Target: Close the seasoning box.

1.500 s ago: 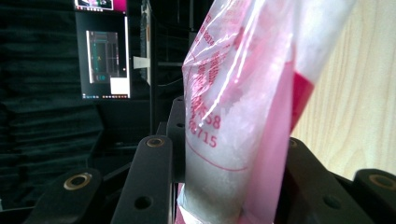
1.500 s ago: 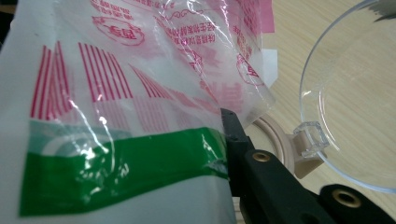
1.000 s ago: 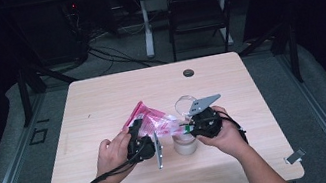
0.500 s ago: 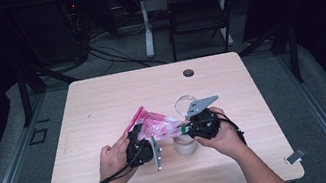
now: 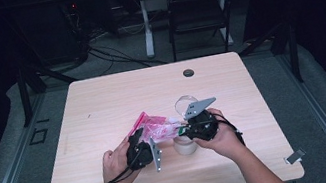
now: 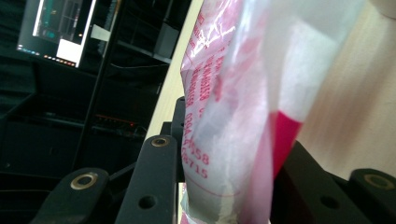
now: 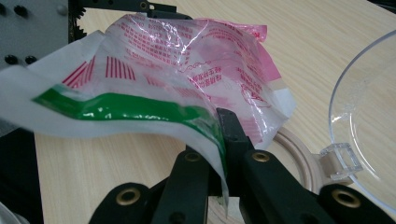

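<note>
A pink-and-white printed plastic bag (image 5: 156,126) is stretched between my two grippers above the near middle of the table (image 5: 103,107). My left gripper (image 5: 144,137) is shut on the bag's pink end; in the left gripper view the bag (image 6: 233,84) fills the gap between its jaws (image 6: 224,154). My right gripper (image 5: 181,130) is shut on the other edge. In the right gripper view the jaws (image 7: 222,126) pinch the bag (image 7: 196,56) at its green strip. The left gripper (image 7: 116,7) shows beyond the bag.
A small white jar (image 5: 186,147) stands under the bag by my right hand, its beige rim (image 7: 299,154) just behind the jaws. A clear round lid (image 5: 183,103) (image 7: 369,116) lies beside it. A black grommet (image 5: 188,72) sits near the far edge.
My left gripper has drawn slightly toward the near edge with the bag's end in it. The right gripper has hardly moved.
</note>
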